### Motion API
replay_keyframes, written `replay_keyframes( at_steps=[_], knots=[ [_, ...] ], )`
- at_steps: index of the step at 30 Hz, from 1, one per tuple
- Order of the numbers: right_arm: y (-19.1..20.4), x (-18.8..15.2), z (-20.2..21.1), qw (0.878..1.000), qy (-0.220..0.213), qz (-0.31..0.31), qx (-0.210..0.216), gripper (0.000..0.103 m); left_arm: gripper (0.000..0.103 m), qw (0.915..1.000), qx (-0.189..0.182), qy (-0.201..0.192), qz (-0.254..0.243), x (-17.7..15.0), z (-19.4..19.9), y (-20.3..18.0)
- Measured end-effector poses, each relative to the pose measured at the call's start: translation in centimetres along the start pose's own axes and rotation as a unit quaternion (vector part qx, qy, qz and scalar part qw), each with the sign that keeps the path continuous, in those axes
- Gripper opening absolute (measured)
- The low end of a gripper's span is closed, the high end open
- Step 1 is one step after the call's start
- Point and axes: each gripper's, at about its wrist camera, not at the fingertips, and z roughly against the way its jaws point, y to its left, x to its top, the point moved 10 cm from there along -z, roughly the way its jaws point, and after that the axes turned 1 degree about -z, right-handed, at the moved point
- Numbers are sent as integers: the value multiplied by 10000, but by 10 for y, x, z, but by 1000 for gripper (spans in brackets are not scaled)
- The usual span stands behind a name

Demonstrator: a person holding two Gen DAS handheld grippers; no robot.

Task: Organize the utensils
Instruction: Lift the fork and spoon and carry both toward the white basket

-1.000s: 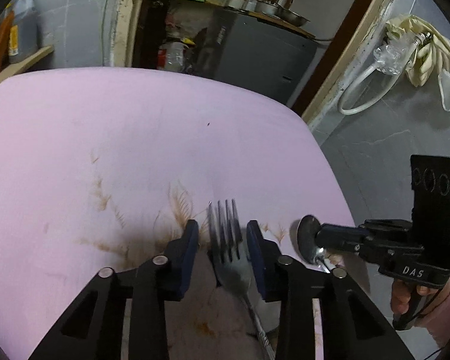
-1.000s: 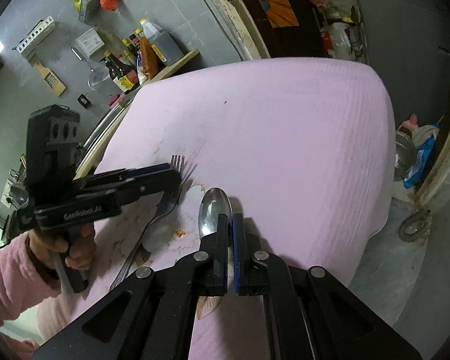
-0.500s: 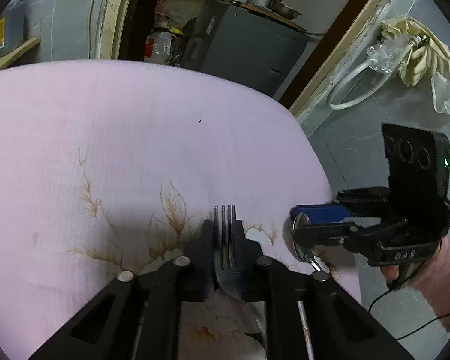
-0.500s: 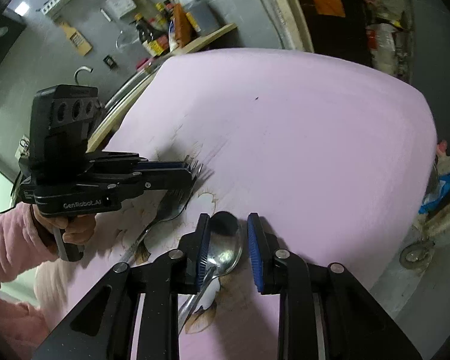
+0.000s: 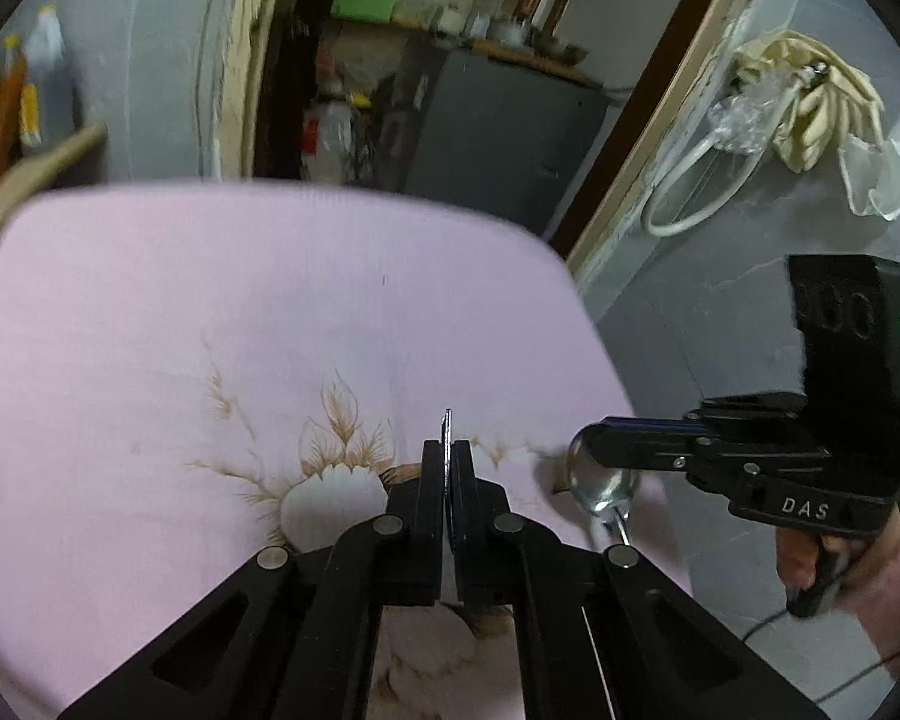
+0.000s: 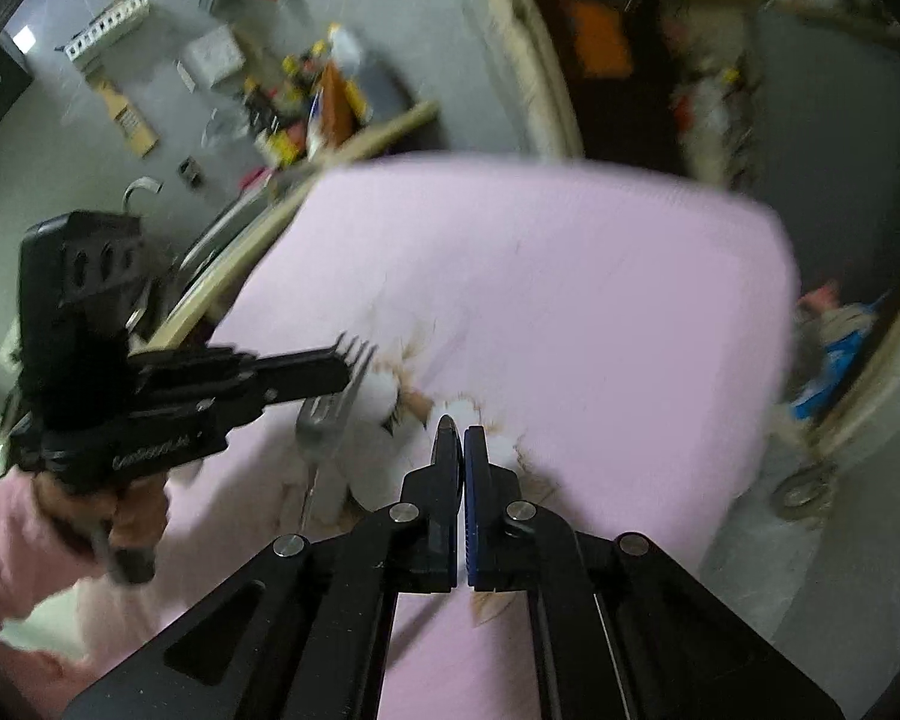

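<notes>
Your left claw (image 5: 448,455) is sitting pressed together, pinching the silver metal fork (image 6: 330,408) edge-on between its pads; its jaws have just been closing onto it. In the left wrist view you are seeing only the thin edge of the fork poking out past the tips. In the right wrist view the tines are sticking out beyond the left claw (image 6: 336,369) and the handle is hanging down below it, clear of the cloth.

Your right claw (image 6: 462,450) is also sitting pressed together; its jaws have just been closing. From its own camera you are seeing only a dark sliver at the pad tips, so I cannot tell there what it is gripping. The left wrist view is showing it: the shiny silver metal spoon (image 5: 603,480) is being pinched by the right claw (image 5: 594,438), bowl just under the tips, handle trailing down.

Both claws are pointing down toward the pink cloth-covered tabletop (image 5: 210,300) with the brown flower print (image 5: 330,468) just ahead of the left claw. The right claw is sitting to the right of the left one, near the tabletop's right edge. Your hands in pink sleeves (image 6: 6,540) are gripping both handles. Both views are motion-blurred.
</notes>
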Motion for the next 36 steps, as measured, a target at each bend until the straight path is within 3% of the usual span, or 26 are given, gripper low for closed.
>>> replay_keyframes(
  at_steps=[5, 11, 15, 24, 29, 36],
  knots=[
    [28, 10, 66, 9877, -1192, -138, -1005, 2, 3, 9954, 436, -838, -180, 13, 64, -14],
    [89, 33, 147, 9483, -2408, -69, -2068, 2, 2, 9788, 807, -1796, -563, 33, 146, -24],
    [138, 56, 187, 9204, -2887, 236, -2626, 2, 3, 9664, 906, -2224, -918, 46, 201, -27],
    [257, 93, 239, 8762, -3644, 484, -3115, 2, 3, 9474, 892, -2755, -1365, 62, 306, 2],
    [311, 101, 233, 8648, -3886, 620, -3119, 2, 3, 9389, 980, -2983, -1413, 65, 351, 42],
    [373, 110, 200, 8535, -4058, 866, -3151, 2, 2, 9350, 1192, -3130, -1164, 63, 398, 112]
  ],
)
